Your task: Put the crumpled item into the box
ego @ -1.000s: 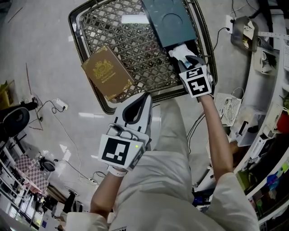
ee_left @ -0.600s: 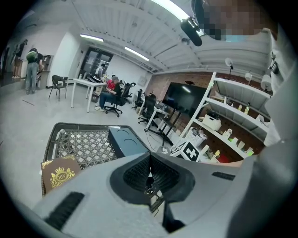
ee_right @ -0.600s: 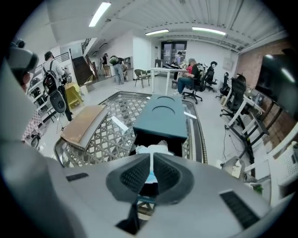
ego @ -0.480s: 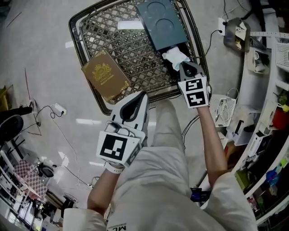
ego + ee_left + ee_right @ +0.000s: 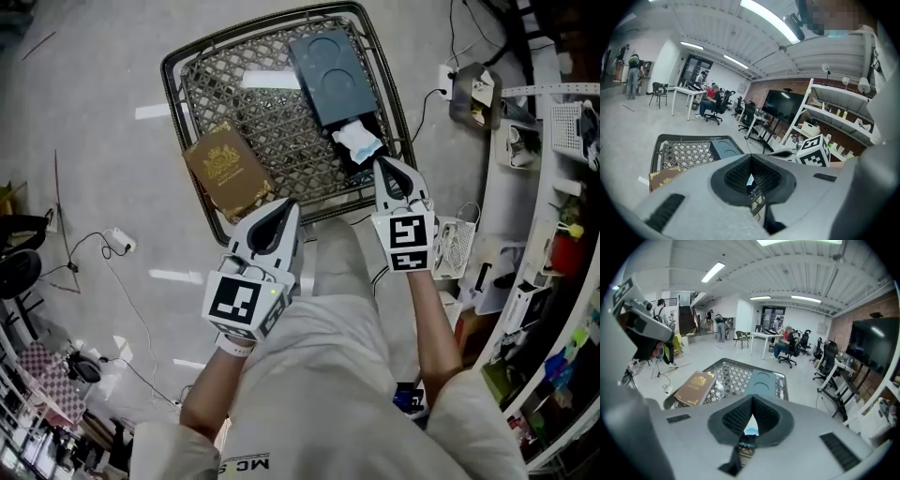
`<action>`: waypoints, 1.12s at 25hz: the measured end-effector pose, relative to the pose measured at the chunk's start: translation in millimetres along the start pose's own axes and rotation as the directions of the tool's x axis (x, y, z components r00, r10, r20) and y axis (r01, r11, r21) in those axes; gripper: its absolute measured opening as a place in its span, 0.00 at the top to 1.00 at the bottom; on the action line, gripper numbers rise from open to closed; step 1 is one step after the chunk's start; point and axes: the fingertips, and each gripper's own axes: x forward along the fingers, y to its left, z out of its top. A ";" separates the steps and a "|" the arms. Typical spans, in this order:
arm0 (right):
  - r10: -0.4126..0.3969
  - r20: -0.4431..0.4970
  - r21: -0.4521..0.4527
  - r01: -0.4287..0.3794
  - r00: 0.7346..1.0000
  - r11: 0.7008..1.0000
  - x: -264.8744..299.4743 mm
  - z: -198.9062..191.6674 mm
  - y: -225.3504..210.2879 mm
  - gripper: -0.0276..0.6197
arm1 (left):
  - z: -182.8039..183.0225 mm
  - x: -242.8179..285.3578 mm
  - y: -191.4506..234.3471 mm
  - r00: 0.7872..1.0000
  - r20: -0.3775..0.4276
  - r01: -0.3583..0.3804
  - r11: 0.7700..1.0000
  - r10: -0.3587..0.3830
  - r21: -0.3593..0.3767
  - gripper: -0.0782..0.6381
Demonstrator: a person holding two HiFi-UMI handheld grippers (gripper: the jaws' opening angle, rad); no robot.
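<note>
1. Two grippers lead the head view. The left gripper (image 5: 281, 210) points at the tray's near rim, its jaws together with nothing between them. The right gripper (image 5: 382, 165) has its jaws pressed together too, and they are empty.
2. Black-and-white square markers cover the cubes (image 5: 406, 242). Print on the person's pale shirt (image 5: 309, 394) is cut off at the picture's bottom edge.
3. Just ahead of the right gripper's tips lies the crumpled item (image 5: 357, 141), white with a bluish fold. It rests on the tray at the box's near end. From above it looks just apart from the tips, and the right gripper view shows it beyond the closed jaws, not in them.
4. The tray (image 5: 281, 122) is a dark metal lattice with a raised rim, set on a grey, glossy floor (image 5: 94, 112).
5. A brown book (image 5: 227, 169) with a gold crest lies at the tray's left rim; its gold lettering is too small to read. The box (image 5: 330, 61), grey-blue with two round recesses on top, lies along the tray's right side.
6. A white plug (image 5: 120, 240) with thin cables lies on the floor to the left, and cluttered shelves (image 5: 562, 187) stand to the right.
7. Farther off, the right gripper view shows a white hall with ceiling light strips. A desk (image 5: 764, 336) has people seated on office chairs, and a dark screen (image 5: 872, 350) hangs on a brick wall.
</note>
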 end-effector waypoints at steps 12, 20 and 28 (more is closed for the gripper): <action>-0.054 0.248 0.084 0.034 0.967 0.996 -87.9 104.1 8.9 0.93 | 49.9 -38.7 -3.5 0.993 0.117 -0.010 0.999 0.003 0.052 0.86; -0.055 0.377 0.018 0.052 0.925 0.998 -138.9 154.6 17.6 0.93 | 88.3 -70.0 -8.5 0.982 0.189 -0.025 0.994 0.005 0.108 0.86; -0.078 0.470 0.024 0.075 0.879 0.997 -164.8 169.3 29.0 0.93 | 112.4 -100.0 -11.7 0.965 0.262 -0.068 0.986 0.026 0.152 0.86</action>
